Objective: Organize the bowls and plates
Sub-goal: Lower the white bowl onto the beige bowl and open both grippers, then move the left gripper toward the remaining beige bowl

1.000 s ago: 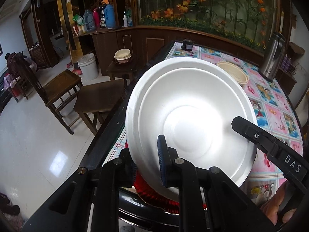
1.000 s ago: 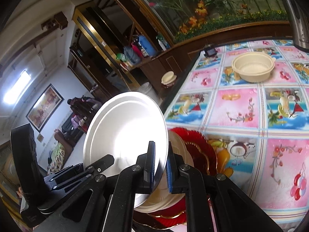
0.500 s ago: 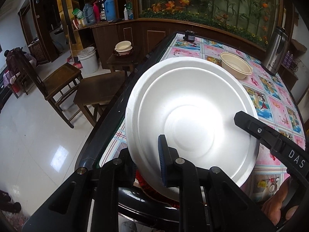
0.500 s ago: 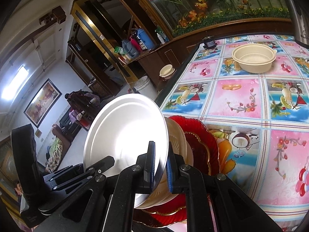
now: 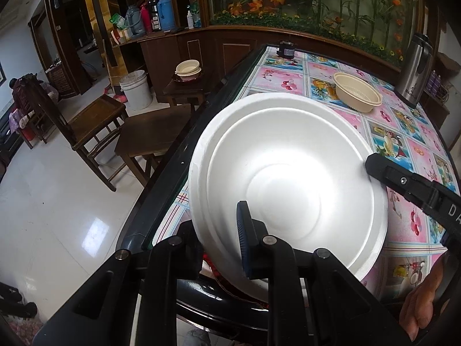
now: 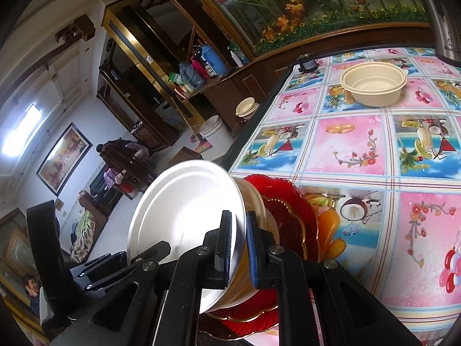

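Grip comes first here: the left gripper (image 5: 222, 245) is pinched on the near rim of the white plate (image 5: 288, 184), one blue-padded finger lying inside the dish and the other hidden behind it. The right gripper (image 6: 238, 248) clamps the same plate's rim (image 6: 184, 216) from the opposite side, its two pads pressed close with only the thin white edge between them. Holding it at two points, I judge, keeps a light, wide plate from twisting or flapping as it is handled.

The plate is tilted up on edge, its hollow face turned toward the left camera, and it hangs over the near corner of the table (image 5: 409, 155). Just behind it sits a tan dish (image 6: 256, 201) nested in a stack of red scalloped plates (image 6: 291, 216) (whether the white plate touches the tan one I cannot tell). That stack is the likely home for it, like with like, so the tilt reads as a plate being brought to or taken from the pile.

Farther across the flowered cloth, well apart from the stack, stands a cream bowl (image 6: 374, 86), alone and not yet grouped. Beyond it a steel flask (image 5: 415, 66) stands near the far edge.
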A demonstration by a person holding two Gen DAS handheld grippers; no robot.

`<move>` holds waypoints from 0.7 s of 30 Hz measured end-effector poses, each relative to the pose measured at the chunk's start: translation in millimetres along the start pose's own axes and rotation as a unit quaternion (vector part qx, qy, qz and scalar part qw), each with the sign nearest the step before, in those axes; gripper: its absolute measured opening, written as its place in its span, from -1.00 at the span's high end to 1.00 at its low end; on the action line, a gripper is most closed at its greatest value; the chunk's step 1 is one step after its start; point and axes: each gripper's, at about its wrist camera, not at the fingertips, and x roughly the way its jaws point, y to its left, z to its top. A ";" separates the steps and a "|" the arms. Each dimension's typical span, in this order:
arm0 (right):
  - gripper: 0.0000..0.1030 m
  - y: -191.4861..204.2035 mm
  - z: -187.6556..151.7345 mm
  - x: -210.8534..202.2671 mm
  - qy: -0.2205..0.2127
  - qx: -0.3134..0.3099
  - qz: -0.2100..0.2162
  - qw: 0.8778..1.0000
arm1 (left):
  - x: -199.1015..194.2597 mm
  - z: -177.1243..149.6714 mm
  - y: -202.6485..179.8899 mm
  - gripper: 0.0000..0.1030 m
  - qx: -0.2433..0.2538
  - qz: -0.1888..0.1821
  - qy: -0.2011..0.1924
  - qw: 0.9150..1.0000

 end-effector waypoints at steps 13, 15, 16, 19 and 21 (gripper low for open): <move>0.67 -29.6 11.6 -19.6 -0.040 0.023 -0.014 0.999 | -27.8 -2.5 4.1 -0.23 0.023 0.101 -0.090 0.991; 0.63 -40.2 15.3 -26.0 -0.054 0.027 -0.030 0.998 | -30.0 -0.4 3.4 -0.35 0.021 0.104 -0.098 0.990; 0.58 -46.3 17.7 -29.8 -0.063 0.029 -0.039 0.997 | -32.2 0.3 3.3 -0.41 0.020 0.105 -0.103 0.989; 0.43 -70.0 25.6 -39.2 -0.088 0.037 -0.066 0.993 | -37.1 4.2 -0.6 -0.48 0.019 0.108 -0.115 0.987; 0.41 -95.2 32.3 -47.3 -0.105 0.054 -0.087 0.989 | -41.7 5.5 -4.9 -0.48 0.021 0.112 -0.125 0.986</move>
